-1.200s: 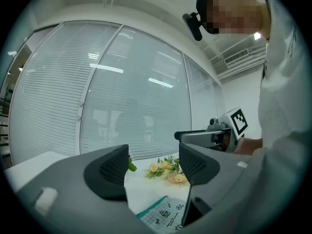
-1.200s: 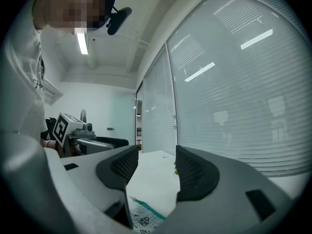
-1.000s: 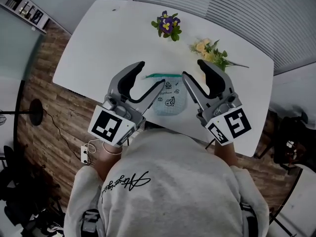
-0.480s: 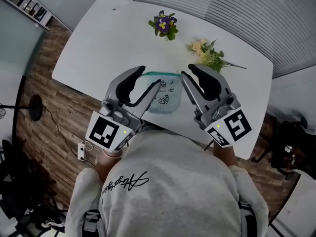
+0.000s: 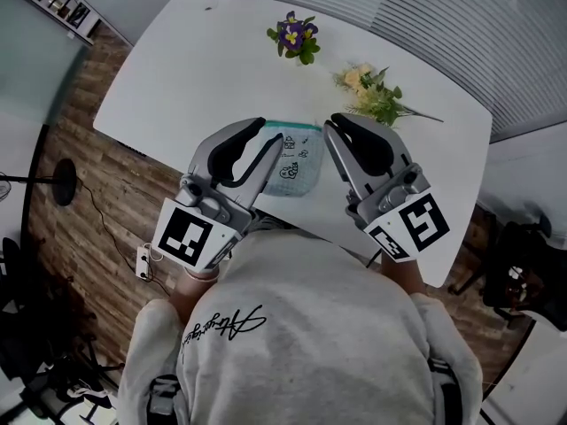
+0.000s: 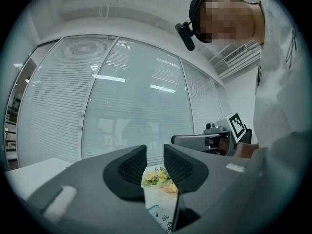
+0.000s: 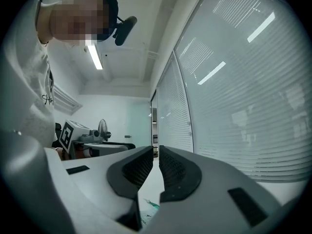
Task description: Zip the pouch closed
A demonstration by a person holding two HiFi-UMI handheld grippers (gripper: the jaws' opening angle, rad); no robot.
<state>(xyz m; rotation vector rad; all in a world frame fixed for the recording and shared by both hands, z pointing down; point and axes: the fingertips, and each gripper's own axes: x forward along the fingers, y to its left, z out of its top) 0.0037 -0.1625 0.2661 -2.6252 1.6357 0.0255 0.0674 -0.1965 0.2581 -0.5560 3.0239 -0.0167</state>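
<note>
Two-handed hovering over white table (image 5: 168, 78), holding left gripper (image 5: 273, 136) and right gripper (image 5: 334, 124) level on either side of pouch (image 5: 298, 162). Closing left jaws, showing small gap, gripping nothing. Closing right jaws, showing thin slit, gripping nothing. Lying flat between grippers, below jaw level: pale pouch, teal zip edge facing away. Sitting beyond pouch: purple flowers (image 5: 295, 38), yellow flowers (image 5: 372, 91).

Pouch (image 5: 299, 160) pale blue, black doodles, perhaps teal-trimmed.
</note>
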